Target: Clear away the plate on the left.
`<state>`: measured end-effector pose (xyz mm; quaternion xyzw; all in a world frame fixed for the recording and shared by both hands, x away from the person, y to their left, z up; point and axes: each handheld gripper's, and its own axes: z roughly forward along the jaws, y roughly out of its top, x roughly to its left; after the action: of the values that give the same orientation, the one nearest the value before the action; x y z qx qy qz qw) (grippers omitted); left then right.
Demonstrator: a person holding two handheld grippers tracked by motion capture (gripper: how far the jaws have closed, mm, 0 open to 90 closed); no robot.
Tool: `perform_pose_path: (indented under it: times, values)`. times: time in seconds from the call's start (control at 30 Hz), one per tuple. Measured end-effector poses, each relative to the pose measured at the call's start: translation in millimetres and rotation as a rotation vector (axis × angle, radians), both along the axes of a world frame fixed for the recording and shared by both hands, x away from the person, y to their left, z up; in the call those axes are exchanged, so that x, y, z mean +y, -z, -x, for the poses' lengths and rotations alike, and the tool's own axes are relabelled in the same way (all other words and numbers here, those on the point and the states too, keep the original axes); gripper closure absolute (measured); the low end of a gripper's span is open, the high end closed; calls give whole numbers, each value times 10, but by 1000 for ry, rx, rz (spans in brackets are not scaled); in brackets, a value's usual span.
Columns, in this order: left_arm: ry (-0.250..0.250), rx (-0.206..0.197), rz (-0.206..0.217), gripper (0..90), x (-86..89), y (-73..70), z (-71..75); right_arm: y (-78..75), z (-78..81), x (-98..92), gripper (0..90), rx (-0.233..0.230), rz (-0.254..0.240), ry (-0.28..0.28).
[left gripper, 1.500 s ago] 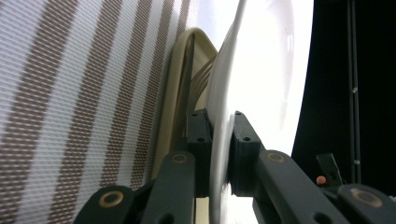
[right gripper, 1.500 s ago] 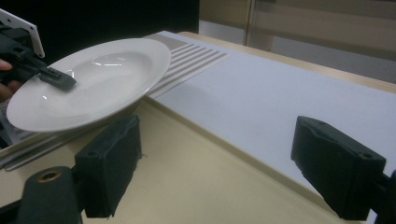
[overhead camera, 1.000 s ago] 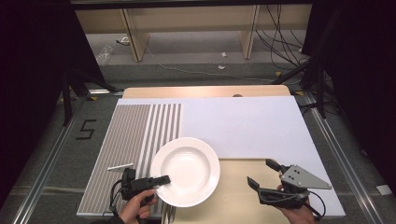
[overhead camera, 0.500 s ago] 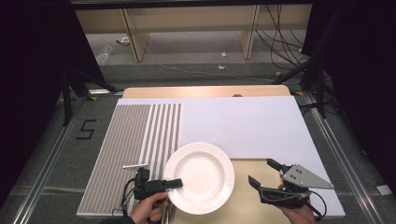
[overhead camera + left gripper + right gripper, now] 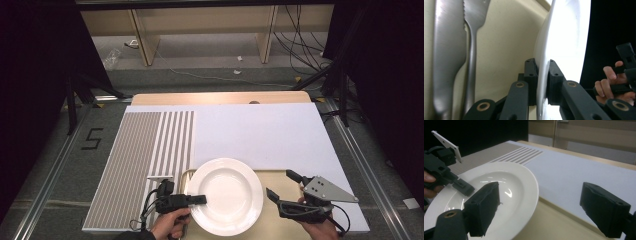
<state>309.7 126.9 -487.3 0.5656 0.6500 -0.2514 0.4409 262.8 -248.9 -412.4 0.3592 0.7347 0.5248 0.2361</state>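
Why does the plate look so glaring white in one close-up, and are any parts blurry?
In the left gripper view the plate is seen edge-on, so near the camera that it blows out to flat white, and the cutlery beside it is soft. In the right gripper view the near jaws are out of focus, with small bright glints in the plate's bowl. The high view is evenly lit.
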Motion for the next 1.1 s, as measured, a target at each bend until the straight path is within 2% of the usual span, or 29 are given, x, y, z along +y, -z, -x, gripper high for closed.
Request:
perform_pose_path:
  times: [0.6,1.1]
  values:
    - [87,-2,-67,805,-298,45,-22,0,1,5,170,-3,-2,-4]
    - [139,-8,-75,800,-396,54,-29,1,1,14,170,-2,-5,-9]
